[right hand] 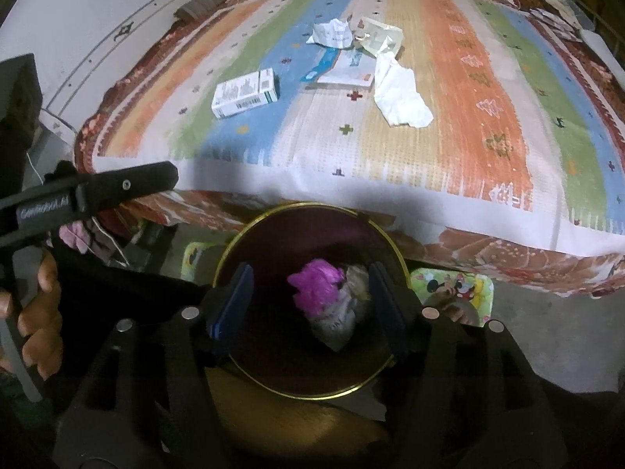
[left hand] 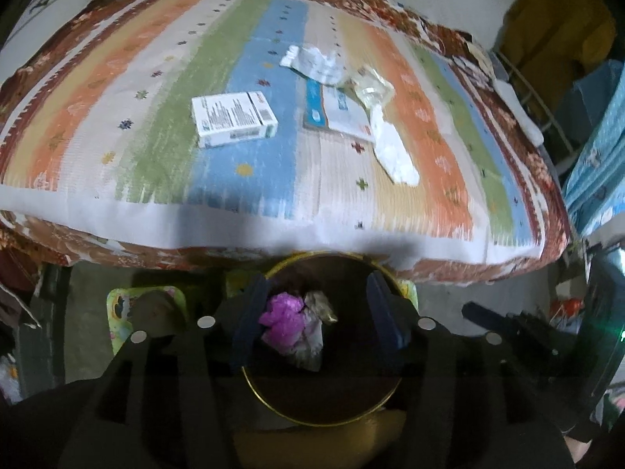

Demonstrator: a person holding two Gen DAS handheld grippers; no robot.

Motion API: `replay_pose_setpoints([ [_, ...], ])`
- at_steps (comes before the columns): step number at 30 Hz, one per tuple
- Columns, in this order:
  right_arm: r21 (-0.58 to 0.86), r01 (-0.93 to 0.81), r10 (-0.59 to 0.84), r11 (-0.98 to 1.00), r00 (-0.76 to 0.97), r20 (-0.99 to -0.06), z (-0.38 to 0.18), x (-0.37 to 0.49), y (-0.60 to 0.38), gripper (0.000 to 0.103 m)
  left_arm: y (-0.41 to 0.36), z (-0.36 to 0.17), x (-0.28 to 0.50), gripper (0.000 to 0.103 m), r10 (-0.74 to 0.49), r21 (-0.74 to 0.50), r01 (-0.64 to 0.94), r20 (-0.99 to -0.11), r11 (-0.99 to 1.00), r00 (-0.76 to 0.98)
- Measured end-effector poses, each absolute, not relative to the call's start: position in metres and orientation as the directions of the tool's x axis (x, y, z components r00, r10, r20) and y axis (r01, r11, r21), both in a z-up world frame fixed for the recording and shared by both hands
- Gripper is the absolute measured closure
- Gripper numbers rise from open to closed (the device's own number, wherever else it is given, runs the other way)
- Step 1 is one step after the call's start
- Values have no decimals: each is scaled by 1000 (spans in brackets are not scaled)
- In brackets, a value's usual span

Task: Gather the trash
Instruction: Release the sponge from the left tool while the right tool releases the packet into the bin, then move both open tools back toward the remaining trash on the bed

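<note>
left gripper (left hand: pixel 312 312): jaws apart, nothing between pads, over bin
right gripper (right hand: pixel 308 305): jaws apart, empty, over same bin
bin (right hand: pixel 234 242): gold rim, on floor against bed edge
in bin: purple wrapper (right hand: pixel 318 283), crumpled paper beside it
bed (left hand: pixel 117 117): white box (left hand: pixel 234 117), leaflet (left hand: pixel 336 109), tissue (left hand: pixel 394 156), wrappers

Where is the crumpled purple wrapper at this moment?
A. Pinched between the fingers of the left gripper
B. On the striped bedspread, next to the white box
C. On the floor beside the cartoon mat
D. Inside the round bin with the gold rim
D: the purple wrapper lies down inside the gold-rimmed bin with other crumpled scraps, below both open grippers, while the white box remains on the bedspread.
</note>
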State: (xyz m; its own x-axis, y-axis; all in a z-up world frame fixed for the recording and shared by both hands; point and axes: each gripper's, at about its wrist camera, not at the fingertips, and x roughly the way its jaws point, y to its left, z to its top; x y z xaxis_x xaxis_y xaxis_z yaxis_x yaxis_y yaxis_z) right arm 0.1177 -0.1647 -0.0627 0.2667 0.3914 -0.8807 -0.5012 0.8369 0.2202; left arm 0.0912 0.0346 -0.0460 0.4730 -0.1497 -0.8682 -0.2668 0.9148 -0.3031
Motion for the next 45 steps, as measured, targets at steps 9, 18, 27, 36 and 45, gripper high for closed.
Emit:
replay_pose_setpoints([
  [9, 170, -561, 410, 810, 334, -849, -37, 134, -154, 29, 61, -24, 116, 26, -99, -290, -301, -849, 908, 519],
  [18, 127, -558, 399, 820, 399, -826, -16, 185, -146, 19, 77, -15, 158, 10, -48, -256, -324, -844, 911, 534],
  [27, 139, -538, 416, 831, 436, -798, -4, 224, -141, 9, 98, -19, 198, 6, -66, -302, -367, -843, 880, 534],
  [36, 101, -537, 397, 838, 471, -788, -6, 263, -127, 9, 103, -26, 244, 6, -49, -284, -351, -833, 892, 551],
  [45, 105, -536, 408, 838, 487, -772, -15, 303, -117, 9, 116, -39, 281, 6, -85, -322, -335, -821, 886, 565],
])
